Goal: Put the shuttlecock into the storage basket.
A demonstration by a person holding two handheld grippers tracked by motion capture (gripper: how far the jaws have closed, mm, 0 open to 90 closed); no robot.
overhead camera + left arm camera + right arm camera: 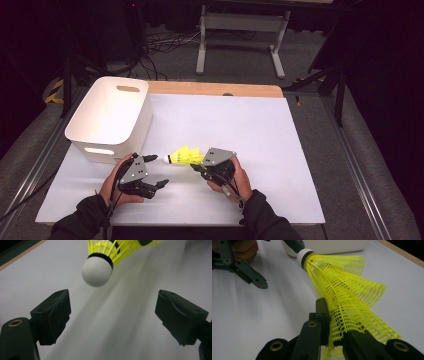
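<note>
A yellow mesh shuttlecock (184, 156) with a white cork head lies nearly level, and my right gripper (196, 166) is shut on the wide end of its skirt. In the right gripper view the skirt (342, 290) is pinched between the black jaws (332, 315), with the cork pointing away toward the other hand. My left gripper (159, 170) stands open just left of the cork. Seen from the left gripper view, the cork (96, 271) hangs a little beyond the wide-apart jaws (112, 315), touching neither pad.
A white plastic bin (107, 117) with handle slots stands at the table's back left, close behind the left hand. The white sheet (250, 135) covers the table, with a wooden edge (215, 89) along the back. Cables and a table frame lie on the floor beyond.
</note>
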